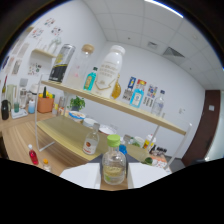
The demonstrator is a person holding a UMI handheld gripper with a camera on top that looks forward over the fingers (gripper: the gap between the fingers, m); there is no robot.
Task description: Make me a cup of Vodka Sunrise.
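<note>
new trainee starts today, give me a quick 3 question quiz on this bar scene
1. True or false: the bottle with the green cap stands between the gripper fingers.
2. What sits highest on the upper shelf? A) tall white bottle B) potted plant C) red bottle
3. Fill in: the small clear bottle with the red label stands on the lower ____.

Key: 1 true; 2 A; 3 shelf

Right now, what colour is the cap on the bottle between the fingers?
Light green, on the clear bottle; seen in the gripper view.
</note>
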